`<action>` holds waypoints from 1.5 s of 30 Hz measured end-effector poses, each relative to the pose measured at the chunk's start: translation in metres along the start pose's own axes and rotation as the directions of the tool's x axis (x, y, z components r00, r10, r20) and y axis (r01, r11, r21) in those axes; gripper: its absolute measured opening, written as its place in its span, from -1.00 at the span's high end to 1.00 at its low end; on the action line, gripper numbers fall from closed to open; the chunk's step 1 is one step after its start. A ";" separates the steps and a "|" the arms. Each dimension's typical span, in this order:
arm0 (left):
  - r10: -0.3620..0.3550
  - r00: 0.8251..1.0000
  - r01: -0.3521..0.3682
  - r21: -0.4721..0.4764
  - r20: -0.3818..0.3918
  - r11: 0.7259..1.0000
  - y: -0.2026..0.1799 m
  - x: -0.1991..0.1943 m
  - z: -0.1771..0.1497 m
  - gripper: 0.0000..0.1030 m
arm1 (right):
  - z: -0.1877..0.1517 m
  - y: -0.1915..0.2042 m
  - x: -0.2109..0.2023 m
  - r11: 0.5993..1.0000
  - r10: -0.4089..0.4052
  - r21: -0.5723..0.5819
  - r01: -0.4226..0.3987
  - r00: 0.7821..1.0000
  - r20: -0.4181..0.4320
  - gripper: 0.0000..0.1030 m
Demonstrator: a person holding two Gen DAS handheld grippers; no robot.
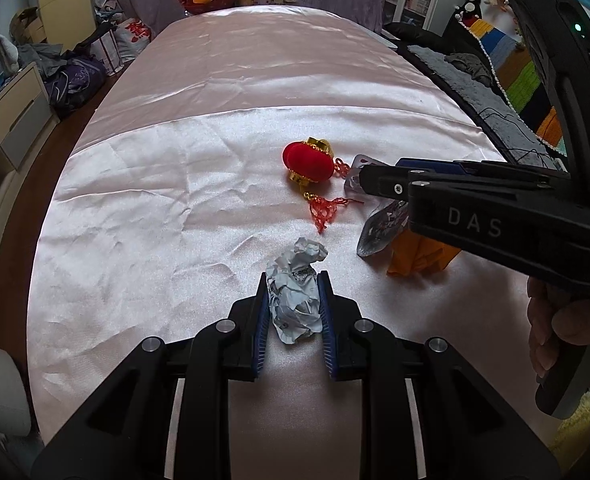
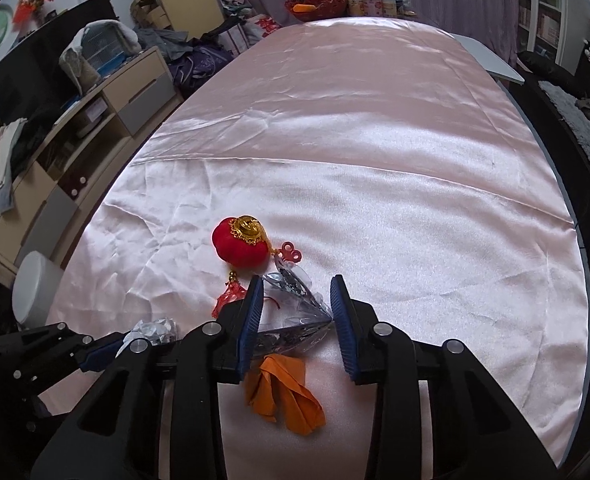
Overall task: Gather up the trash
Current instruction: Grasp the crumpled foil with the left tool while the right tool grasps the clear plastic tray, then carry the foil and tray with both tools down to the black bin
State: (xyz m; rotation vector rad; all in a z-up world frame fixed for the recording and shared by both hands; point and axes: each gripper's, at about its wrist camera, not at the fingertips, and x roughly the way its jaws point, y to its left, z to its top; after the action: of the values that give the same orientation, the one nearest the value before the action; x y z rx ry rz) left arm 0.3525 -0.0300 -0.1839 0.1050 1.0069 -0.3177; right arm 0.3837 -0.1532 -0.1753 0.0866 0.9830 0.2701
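Pink satin tablecloth [image 2: 375,160], cluttered rm; left gripper [image 1: 293,292] clamps crumpled paper [image 1: 295,296], right gripper [image 2: 297,312] apart.

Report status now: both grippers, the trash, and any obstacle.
Left gripper shut on crumpled paper. Right gripper open around clear plastic wrapper. Orange scrap still on cloth. Red lantern ornament close beside wrapper.

Far half of tabletop [image 2: 375,120] open — bare satin. Near centre crowded: red lantern [image 2: 239,244], clear wrapper [image 2: 295,300], orange scrap [image 2: 287,392], crumpled paper [image 1: 295,292] — close together. Jars [image 2: 371,2] line far edge.
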 end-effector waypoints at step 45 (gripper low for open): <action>-0.093 0.991 0.094 -0.004 0.092 0.996 -0.065 -0.205 -0.206 0.60 | -0.233 0.032 -0.228 0.999 -0.032 0.042 0.028 0.995 0.096 0.86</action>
State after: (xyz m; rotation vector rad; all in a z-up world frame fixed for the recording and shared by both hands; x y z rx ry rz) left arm 0.0634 -0.0004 -0.1172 0.0353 0.9234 -0.4010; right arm 0.0649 -0.1945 -0.1139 0.1211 0.8933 0.2164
